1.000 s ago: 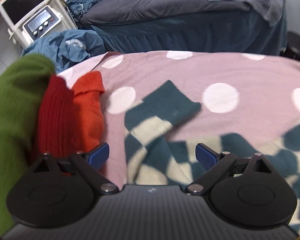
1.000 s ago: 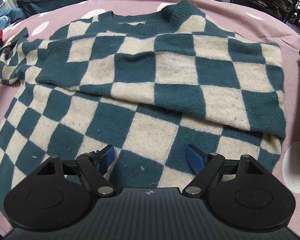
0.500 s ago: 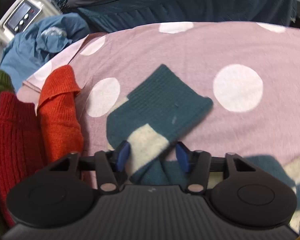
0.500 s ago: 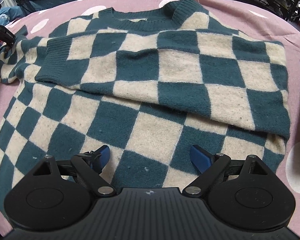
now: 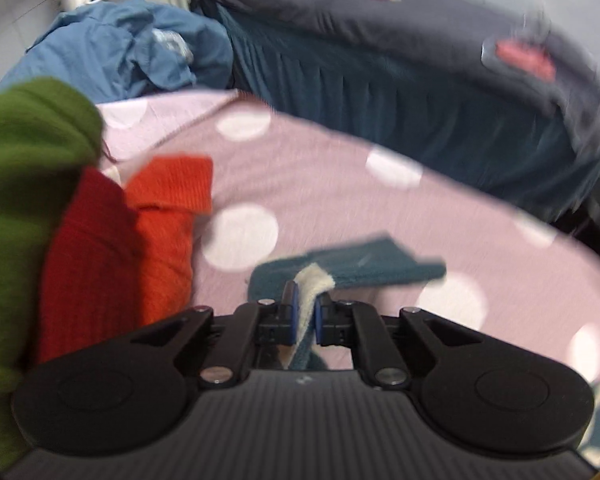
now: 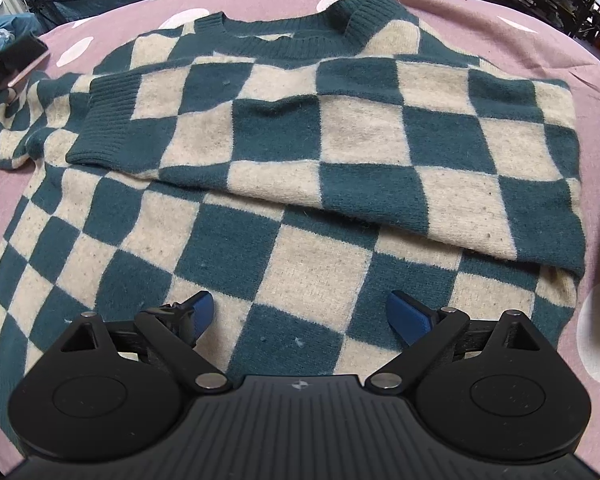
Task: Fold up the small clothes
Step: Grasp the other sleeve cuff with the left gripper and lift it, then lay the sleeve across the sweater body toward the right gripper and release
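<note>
My left hand-held gripper (image 5: 305, 307) has just been closing and is now clamped on the cuff end of the sweater (image 6: 284, 184), a cream and teal fold pinched between its blue pads (image 5: 291, 312). Only the left view shows that pinch; it is blurred, and the rest of the sleeve (image 5: 352, 266) trails out flat on the pink dotted cloth (image 5: 340, 200) covering the tabletop. My right hand-held gripper (image 6: 300, 314) hangs wide over the lower body of the sweater, gripping nothing. Its view gives what the left cannot: the whole checkered sweater spread flat, one sleeve folded across the chest, the other sleeve bunched at the far left edge. Just left of my left hand-held gripper lie an orange knit (image 5: 168, 220), a red knit (image 5: 88, 264) and a green knit (image 5: 16, 208), crowding that side. Beyond the tabletop are crumpled blue fabric (image 5: 120, 48) and a dark bed (image 5: 380, 40).
</note>
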The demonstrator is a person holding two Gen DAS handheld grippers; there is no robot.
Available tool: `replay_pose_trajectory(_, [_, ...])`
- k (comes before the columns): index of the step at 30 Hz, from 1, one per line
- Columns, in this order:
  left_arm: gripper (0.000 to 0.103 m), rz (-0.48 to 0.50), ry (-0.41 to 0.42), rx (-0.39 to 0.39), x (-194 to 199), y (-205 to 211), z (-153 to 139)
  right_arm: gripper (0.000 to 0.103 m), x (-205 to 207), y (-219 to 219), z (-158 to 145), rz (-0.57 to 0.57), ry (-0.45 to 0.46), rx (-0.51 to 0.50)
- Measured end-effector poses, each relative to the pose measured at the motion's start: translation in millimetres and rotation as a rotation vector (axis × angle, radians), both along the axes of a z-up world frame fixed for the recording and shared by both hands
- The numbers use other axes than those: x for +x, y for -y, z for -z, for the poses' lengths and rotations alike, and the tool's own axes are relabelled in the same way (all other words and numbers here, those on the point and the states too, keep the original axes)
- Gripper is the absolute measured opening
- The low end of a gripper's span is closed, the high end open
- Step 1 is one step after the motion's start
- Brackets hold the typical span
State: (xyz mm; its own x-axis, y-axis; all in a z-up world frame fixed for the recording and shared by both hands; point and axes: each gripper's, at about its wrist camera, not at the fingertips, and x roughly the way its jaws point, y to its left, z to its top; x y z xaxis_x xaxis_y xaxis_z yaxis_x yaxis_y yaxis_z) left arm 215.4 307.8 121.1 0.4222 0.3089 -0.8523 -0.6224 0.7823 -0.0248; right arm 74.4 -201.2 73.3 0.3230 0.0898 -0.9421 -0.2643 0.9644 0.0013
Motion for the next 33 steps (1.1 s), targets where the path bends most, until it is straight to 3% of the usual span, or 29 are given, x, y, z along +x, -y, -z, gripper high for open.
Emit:
replay_pose_trajectory(4, [0.007,0.076,0.142,-0.057,-11,18,-45,0.103,-1,3,-1,0.007,0.005,0.012])
replay_pose_trajectory(9, [0.007,0.295,0.259,-0.172,-17,93,-90,0.103,-2,3,-1,0.016,0.007,0.015])
replay_pose_trajectory(13, [0.007,0.438,0.292,-0.299,-14,167,-98,0.103,-2,2,-1,0.016,0.005,0.014])
replay_pose_trajectory(16, [0.007,0.521,0.289,-0.330,-14,221,-91,0.103,-2,3,-2,0.012,0.001,0.023])
replay_pose_trajectory(19, [0.007,0.541,0.267,-0.430,-15,264,-73,0.103,-3,6,-4,0.013,-0.004,0.038])
replay_pose_trajectory(23, [0.007,0.603,0.203,-0.481,-28,314,-38,0.103,-4,11,-7,0.030,-0.012,0.061])
replay_pose_trajectory(27, [0.011,0.676,0.051,-0.417,-43,355,5,0.103,-6,23,-13,0.093,-0.012,0.127])
replay_pose_trajectory(30, [0.030,0.712,-0.095,-0.352,-56,372,44,0.103,-8,36,-15,0.159,-0.016,0.194])
replay_pose_trajectory(32, [0.060,0.735,-0.178,-0.286,-66,378,65,0.103,-9,44,-17,0.194,-0.017,0.232])
replay_pose_trajectory(33, [0.064,0.736,-0.204,-0.251,-71,378,73,0.103,-10,47,-18,0.207,-0.016,0.247])
